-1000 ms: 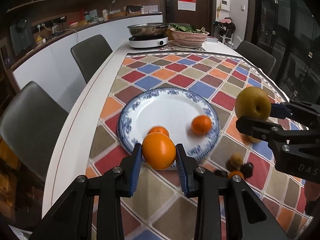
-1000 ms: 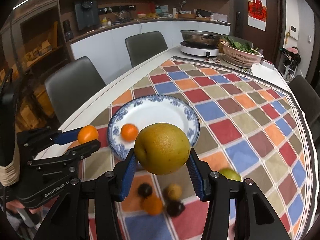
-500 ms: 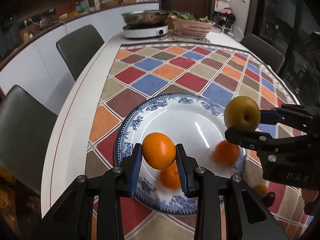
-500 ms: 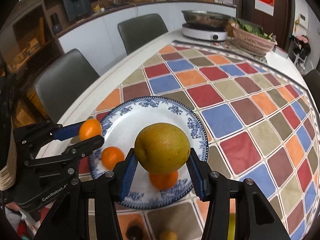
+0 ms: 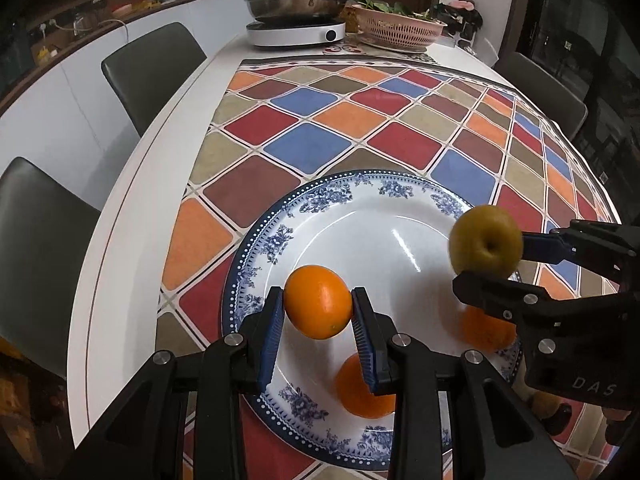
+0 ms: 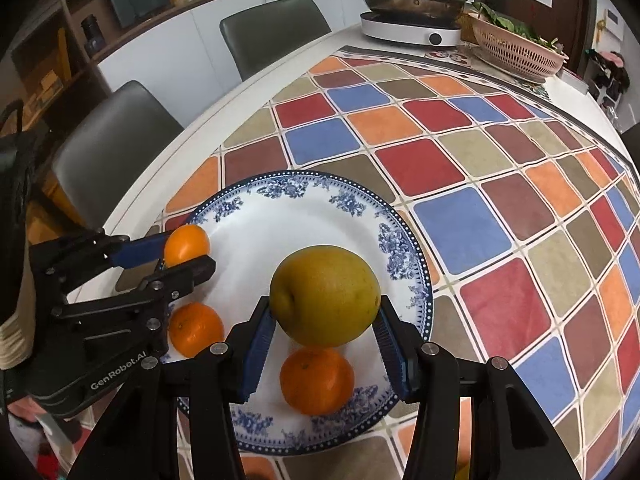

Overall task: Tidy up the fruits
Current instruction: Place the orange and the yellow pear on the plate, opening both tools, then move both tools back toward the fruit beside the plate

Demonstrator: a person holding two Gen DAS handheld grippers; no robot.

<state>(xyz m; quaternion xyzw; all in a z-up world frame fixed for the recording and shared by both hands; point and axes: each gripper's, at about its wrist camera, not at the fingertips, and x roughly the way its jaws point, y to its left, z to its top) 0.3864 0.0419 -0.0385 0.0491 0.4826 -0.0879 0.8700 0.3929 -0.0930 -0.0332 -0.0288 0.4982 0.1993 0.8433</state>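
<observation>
A blue-and-white plate (image 5: 320, 200) lies on the checked tablecloth; it also shows in the right wrist view (image 6: 280, 192). Two oranges lie on it (image 5: 362, 396) (image 5: 486, 330), also seen from the right wrist (image 6: 316, 380) (image 6: 195, 328). My left gripper (image 5: 318, 308) is shut on an orange (image 5: 318, 300) and holds it above the plate's left part. My right gripper (image 6: 324, 320) is shut on a yellow-green pear (image 6: 324, 294) and holds it above the plate's near right part; the pear also shows in the left wrist view (image 5: 485, 245).
An induction cooker with a steel pan (image 5: 295, 30) and a pink basket of greens (image 5: 398, 28) stand at the table's far end. Dark chairs (image 5: 154, 68) line the left side. Small dark fruits (image 5: 556, 412) lie on the cloth right of the plate.
Both grippers have moved forward over the plate with their fruit still held. The plate and the two oranges on it now sit lower and closer in both views.
</observation>
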